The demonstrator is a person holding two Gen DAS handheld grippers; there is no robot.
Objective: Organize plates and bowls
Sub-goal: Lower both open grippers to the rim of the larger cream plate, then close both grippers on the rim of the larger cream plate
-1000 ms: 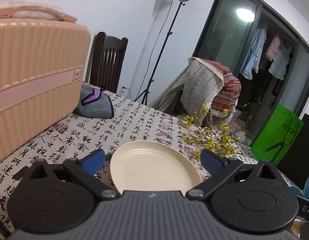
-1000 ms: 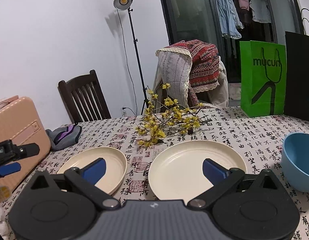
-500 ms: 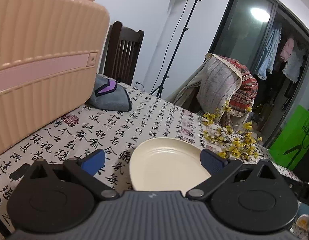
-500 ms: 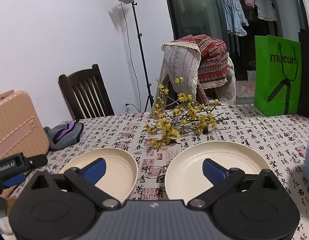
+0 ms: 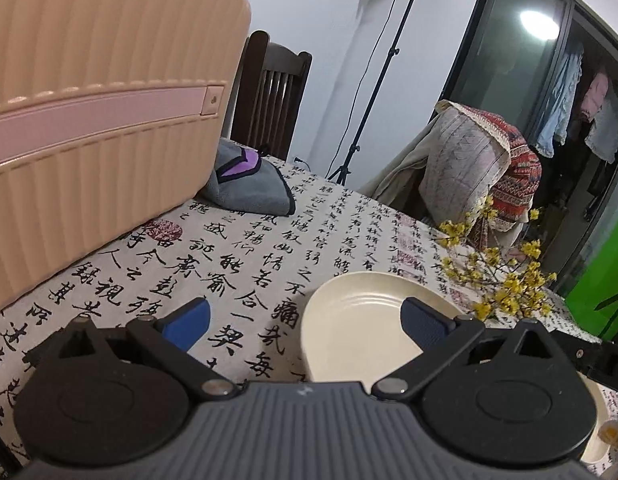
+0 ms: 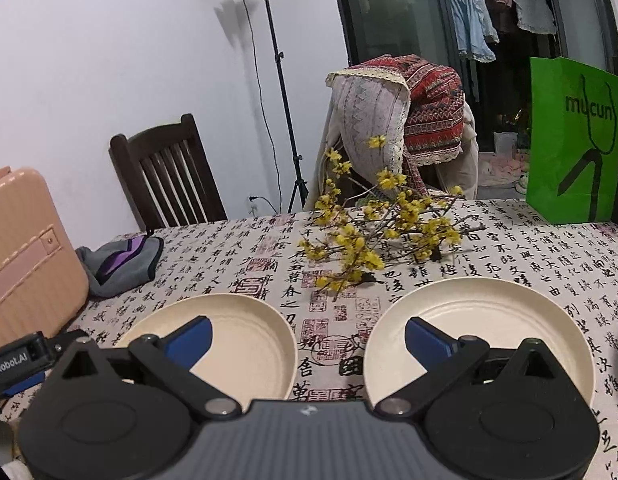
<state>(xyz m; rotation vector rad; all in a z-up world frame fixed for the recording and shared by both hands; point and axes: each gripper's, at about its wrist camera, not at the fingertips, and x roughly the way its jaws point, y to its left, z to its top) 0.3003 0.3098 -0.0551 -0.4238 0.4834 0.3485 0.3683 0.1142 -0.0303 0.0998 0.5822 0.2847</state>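
A green bag (image 6: 571, 140) far right of the right tongs reads "mucun". The left tongs' body (image 6: 17, 362), at their left, shows "enRobot.AI". Calligraphy covers the tablecloth (image 6: 509, 248).

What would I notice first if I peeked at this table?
Probably the two cream plates lying side by side on the tablecloth covered in black writing. Behind them lies a branch of yellow flowers, and a big pink suitcase stands on the table's left side.

Two round cream plates lie side by side on the calligraphy-printed tablecloth (image 6: 549, 248): the left cream plate (image 6: 245, 336) and the right cream plate (image 6: 489, 320), apart. Behind and between them lies a yellow-flowered branch (image 6: 381, 236). Left of the plates stands a ribbed pink suitcase (image 6: 25, 248), with a folded grey and purple cloth (image 6: 121, 264) just beside it.
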